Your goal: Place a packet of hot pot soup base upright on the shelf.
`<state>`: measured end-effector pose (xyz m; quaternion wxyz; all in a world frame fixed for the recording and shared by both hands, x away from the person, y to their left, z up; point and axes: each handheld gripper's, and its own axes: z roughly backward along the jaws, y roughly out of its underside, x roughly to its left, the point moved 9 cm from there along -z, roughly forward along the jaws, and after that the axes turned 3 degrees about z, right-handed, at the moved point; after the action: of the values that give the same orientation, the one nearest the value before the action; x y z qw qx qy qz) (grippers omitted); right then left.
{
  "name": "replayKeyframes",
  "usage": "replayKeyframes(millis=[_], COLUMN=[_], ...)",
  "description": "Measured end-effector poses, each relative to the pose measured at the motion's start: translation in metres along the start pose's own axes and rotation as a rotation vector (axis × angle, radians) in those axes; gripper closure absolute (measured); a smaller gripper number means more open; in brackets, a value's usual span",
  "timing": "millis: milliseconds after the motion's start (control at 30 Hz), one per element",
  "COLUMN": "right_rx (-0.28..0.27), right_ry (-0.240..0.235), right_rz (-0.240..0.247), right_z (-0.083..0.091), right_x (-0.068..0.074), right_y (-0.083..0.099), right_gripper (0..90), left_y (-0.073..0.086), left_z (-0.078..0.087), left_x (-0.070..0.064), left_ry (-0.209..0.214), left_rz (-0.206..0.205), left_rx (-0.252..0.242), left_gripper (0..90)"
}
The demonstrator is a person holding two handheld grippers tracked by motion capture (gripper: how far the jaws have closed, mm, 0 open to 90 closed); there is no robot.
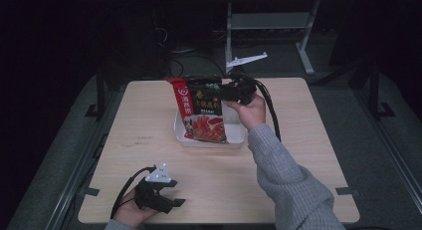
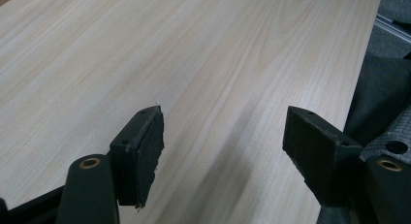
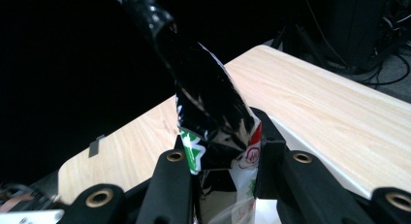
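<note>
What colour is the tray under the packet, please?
White; the tray shows best in the high view.

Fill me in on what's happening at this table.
A person works with two handheld grippers. The right gripper is shut on the top edge of a red and black food packet, holding it upright over a white tray on the wooden table. The left gripper sits open near the table's front edge, holding nothing.

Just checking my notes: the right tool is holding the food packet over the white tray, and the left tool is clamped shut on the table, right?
Not quite. The left tool is open, jaws wide apart over the bare table, as the left gripper view shows. The right tool does hold the food packet over the white tray.
</note>
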<state>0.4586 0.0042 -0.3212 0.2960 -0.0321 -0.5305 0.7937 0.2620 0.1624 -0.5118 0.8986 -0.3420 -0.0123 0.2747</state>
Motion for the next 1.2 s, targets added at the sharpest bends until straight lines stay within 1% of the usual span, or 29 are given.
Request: replayKeyframes(millis=[33,100,200,333,533,633,667,700,767,800,833,1000,1033,1133,1167,1200], right_rx=[-0.005,-0.013,-0.021,-0.013,-0.027,-0.027,-0.027,-0.022,-0.016,-0.016,-0.022,-0.023,-0.026,-0.031,-0.031,-0.031], right_ry=[0.012,0.021,0.052,0.094,0.122,0.148,0.148,0.17,0.189,0.189,0.202,0.214,0.223,0.232,0.243,0.243], right_rz=[0.001,-0.005,0.01,0.019,-0.022,-0.038,-0.038,-0.044,-0.044,-0.044,-0.063,-0.056,-0.064,-0.063,-0.071,-0.071], right_z=[-0.004,-0.008,-0.015,-0.025,-0.036,-0.042,-0.042,-0.046,-0.05,-0.05,-0.053,-0.06,-0.062,-0.065,-0.067,-0.067], right_x=[-0.003,-0.006,-0.009,-0.014,-0.024,-0.028,-0.028,-0.03,-0.031,-0.031,-0.032,-0.029,-0.03,-0.03,-0.03,-0.03], right_y=[-0.004,-0.007,-0.011,-0.014,-0.014,-0.013,-0.013,-0.012,-0.011,-0.011,-0.01,-0.009,-0.008,-0.006,-0.004,-0.004], right_gripper=[73.4,73.5,73.5,73.5,73.5,73.5,73.5,73.5,73.5,73.5,73.4,73.4,73.4,73.4,73.4,73.4], left_y=[0.001,0.001,0.001,0.001,0.001,0.001,0.001,0.001,0.001,0.001,0.001,0.002,0.001,0.001,0.001,0.001], left_z=[0.0,0.001,0.002,0.002,0.003,0.003,0.003,0.003,0.004,0.004,0.004,0.004,0.004,0.004,0.003,0.003], left_x=[0.001,0.002,0.002,0.003,0.004,0.004,0.004,0.005,0.005,0.005,0.005,0.005,0.005,0.004,0.004,0.004], left_ry=[0.001,0.001,-0.001,0.0,0.0,0.0,0.0,-0.002,0.0,0.0,-0.002,-0.004,-0.004,-0.003,-0.001,-0.001], left_rz=[0.005,0.007,0.007,0.004,0.006,0.011,0.011,0.009,0.009,0.009,0.008,0.008,0.009,0.008,0.006,0.006], left_rx=[-0.001,-0.003,-0.008,-0.008,-0.011,-0.017,-0.017,-0.015,-0.018,-0.018,-0.017,-0.015,-0.016,-0.016,-0.014,-0.014], left_gripper=[30.8,30.8,30.8,30.8,30.7,30.6,30.7,30.6,30.6,30.6,30.4,30.4,30.3,30.3,30.3,30.3])
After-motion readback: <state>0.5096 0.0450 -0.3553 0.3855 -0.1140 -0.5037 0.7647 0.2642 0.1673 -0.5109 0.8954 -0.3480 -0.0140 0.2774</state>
